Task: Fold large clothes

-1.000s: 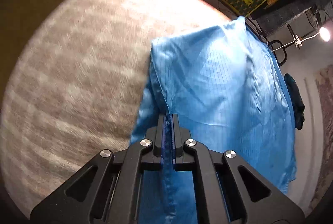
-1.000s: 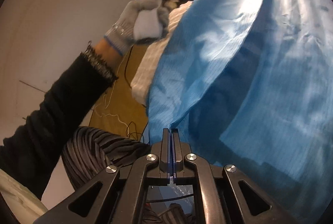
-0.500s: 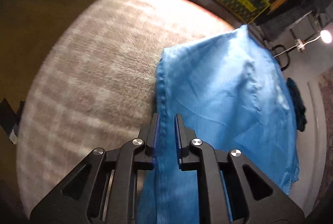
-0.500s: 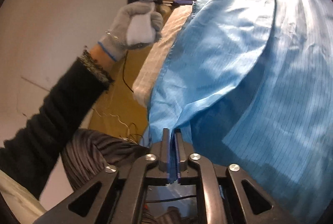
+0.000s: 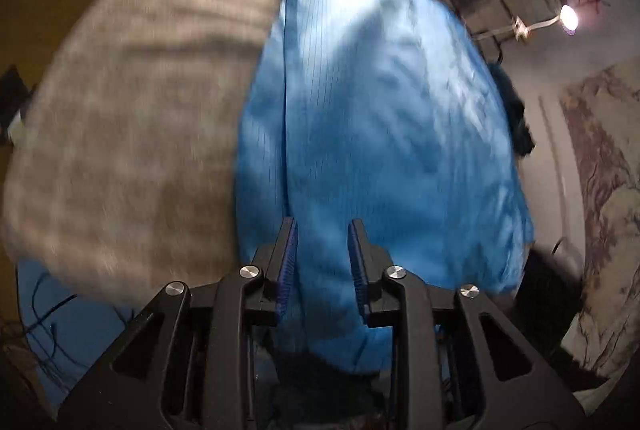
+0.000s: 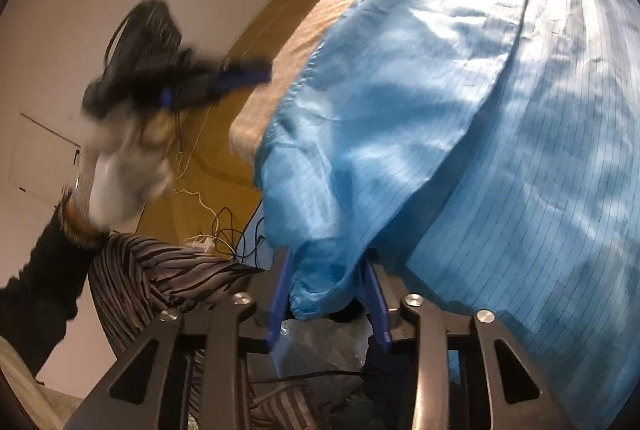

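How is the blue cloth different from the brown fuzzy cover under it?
The blue garment is bright blue, smooth and shiny with thin dark lines; the brown cover is dull tan and fuzzy with faint checks. The blue garment is rumpled and hangs over the edge near the open left hand-held gripper; the brown cover lies spread out flat. Both are fabric, one lying on the other.

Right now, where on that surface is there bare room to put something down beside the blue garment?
The beige cloth-covered table lies bare left of the blue garment, out to its rounded edge. The right side is covered by the garment up to that edge. Both the left gripper and right gripper are open at the garment's near hem.
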Available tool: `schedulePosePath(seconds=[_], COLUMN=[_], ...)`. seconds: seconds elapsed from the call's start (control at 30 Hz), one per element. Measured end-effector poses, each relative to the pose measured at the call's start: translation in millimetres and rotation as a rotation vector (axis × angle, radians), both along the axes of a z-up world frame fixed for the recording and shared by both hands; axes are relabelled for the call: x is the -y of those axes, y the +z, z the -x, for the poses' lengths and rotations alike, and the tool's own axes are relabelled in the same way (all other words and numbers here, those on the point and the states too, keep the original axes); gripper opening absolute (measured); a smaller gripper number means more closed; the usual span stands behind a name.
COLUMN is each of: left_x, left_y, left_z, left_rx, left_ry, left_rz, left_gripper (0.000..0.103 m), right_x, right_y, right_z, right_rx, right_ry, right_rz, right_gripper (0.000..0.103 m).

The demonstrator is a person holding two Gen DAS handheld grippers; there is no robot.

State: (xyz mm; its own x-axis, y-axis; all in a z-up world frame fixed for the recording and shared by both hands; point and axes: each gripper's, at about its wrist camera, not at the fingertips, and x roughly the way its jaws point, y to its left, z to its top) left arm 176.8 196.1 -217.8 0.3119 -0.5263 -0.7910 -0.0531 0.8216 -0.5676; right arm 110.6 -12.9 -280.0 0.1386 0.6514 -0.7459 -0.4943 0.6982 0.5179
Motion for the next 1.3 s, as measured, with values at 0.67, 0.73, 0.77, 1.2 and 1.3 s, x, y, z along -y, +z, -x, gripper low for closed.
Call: schedulePosePath(seconds=[0.67,0.73,0.77,1.2,1.3], left_x=[-1.4,-0.3,-0.3,8.2,8.4], left_y=[4.1,-6.2,-9.8,-1.9,-6.6], left_z=[28.4,28.0,28.7,70.3,68.9], left_rx=[0.097,0.068,0.059,0.083,0.077], left_ry=[0.084,0.088,0.084,0.188,0.207], left_rz=[-0.111,-0.156,-0.16,-0.028,-0.064], left_gripper=[0.001,0.001,0.001,0.043,0.053], right_x=[-21.8,-30.6,-33.2,-25.5,-34.1], right_y=[7.8,1.1,-6.1,105.6,135.6], right_z=[-10.5,-9.9,-10.5,-3.9,-34.3], right_rx=[0.019,0.037,0.033,0.261,0.309], right_ry=[0.007,0.015,0.011,0.091,0.062], right_rz=[-0.02,0.056,0.103,0.169,0.153], right_gripper=[0.0,0.0,0.0,0.034,0.035])
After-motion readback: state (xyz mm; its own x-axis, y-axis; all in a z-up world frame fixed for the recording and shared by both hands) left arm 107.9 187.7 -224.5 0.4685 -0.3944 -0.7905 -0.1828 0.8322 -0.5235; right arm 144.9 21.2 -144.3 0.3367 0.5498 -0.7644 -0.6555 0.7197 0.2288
